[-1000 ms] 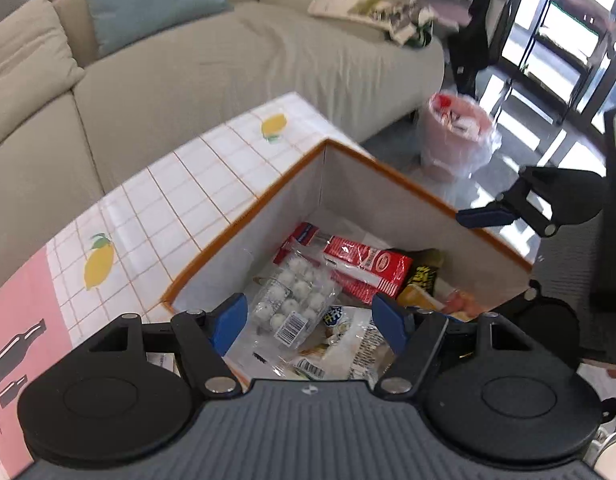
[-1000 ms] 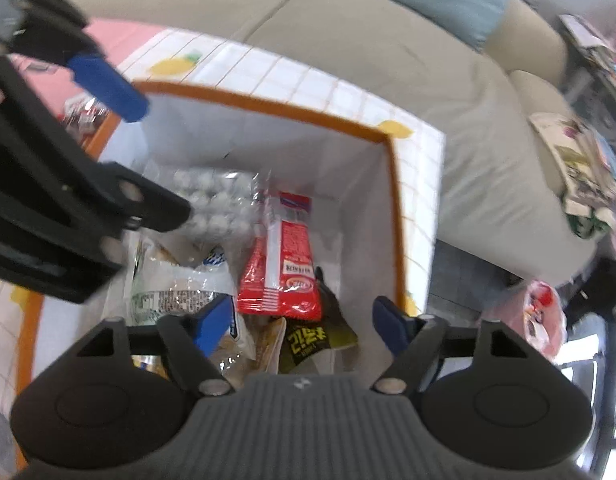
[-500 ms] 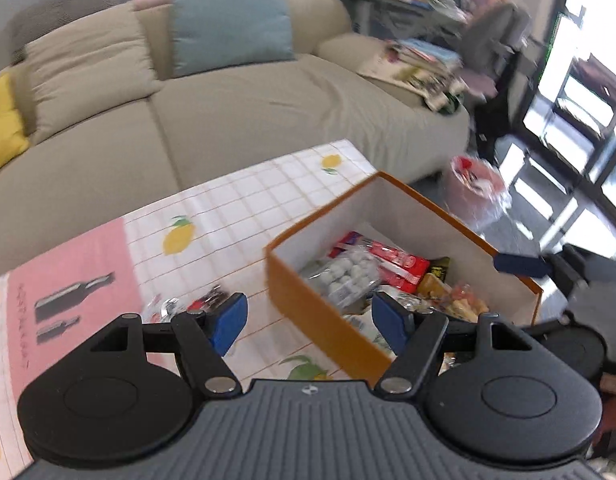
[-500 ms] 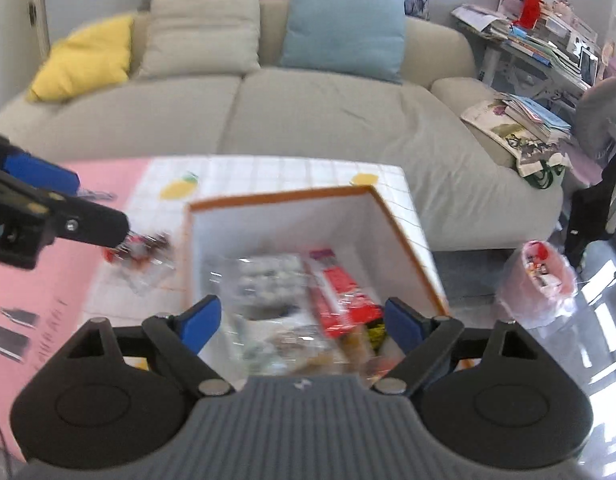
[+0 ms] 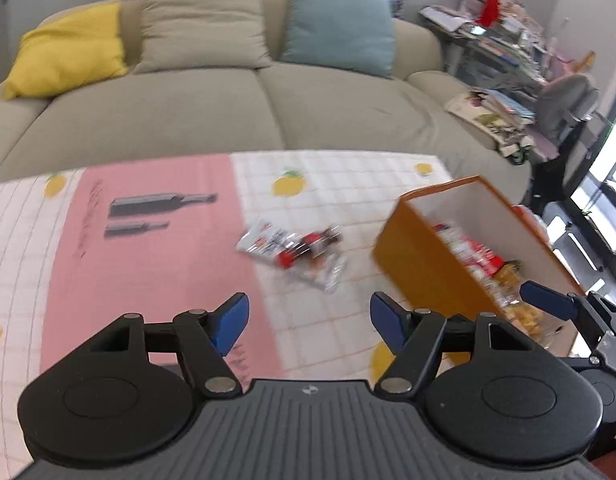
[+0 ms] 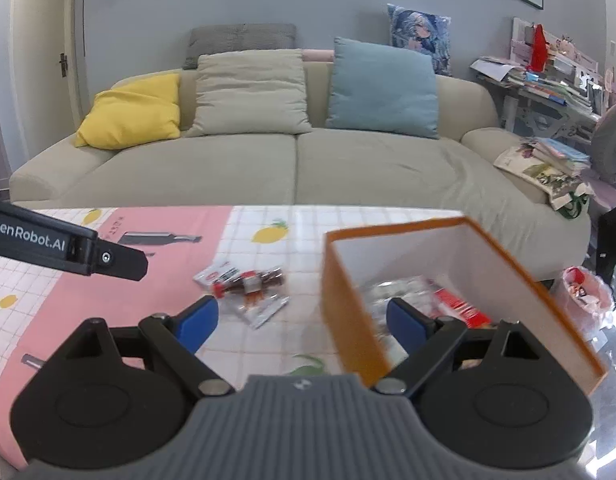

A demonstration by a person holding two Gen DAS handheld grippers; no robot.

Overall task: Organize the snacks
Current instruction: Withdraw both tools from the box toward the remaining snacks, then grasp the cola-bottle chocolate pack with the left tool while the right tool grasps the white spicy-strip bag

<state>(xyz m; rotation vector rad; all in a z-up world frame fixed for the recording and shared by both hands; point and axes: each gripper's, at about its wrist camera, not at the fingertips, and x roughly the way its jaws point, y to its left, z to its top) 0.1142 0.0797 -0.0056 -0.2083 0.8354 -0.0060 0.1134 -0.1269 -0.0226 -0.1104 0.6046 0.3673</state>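
Observation:
An orange box (image 5: 420,264) with white inner walls stands at the table's right end and holds several snack packs, a red one (image 6: 456,304) among them. A small heap of loose snack packets (image 5: 295,250) lies on the checked cloth left of the box (image 6: 348,312); the same heap (image 6: 247,284) shows ahead in the right wrist view. My left gripper (image 5: 310,316) hovers short of the heap, its jaws closing a little with nothing between them. My right gripper (image 6: 301,316) hangs over the box's near left corner, its jaws opening wide and empty.
The table wears a pink and white cloth (image 5: 147,260) printed with lemons and bottles. A beige sofa (image 6: 295,168) with yellow, beige and blue cushions runs behind it. A pink bin bag (image 6: 584,292) stands on the floor to the right.
Both grippers have pulled back out of the box and swung left. The views have levelled out, and the loose packets on the cloth have come into sight.

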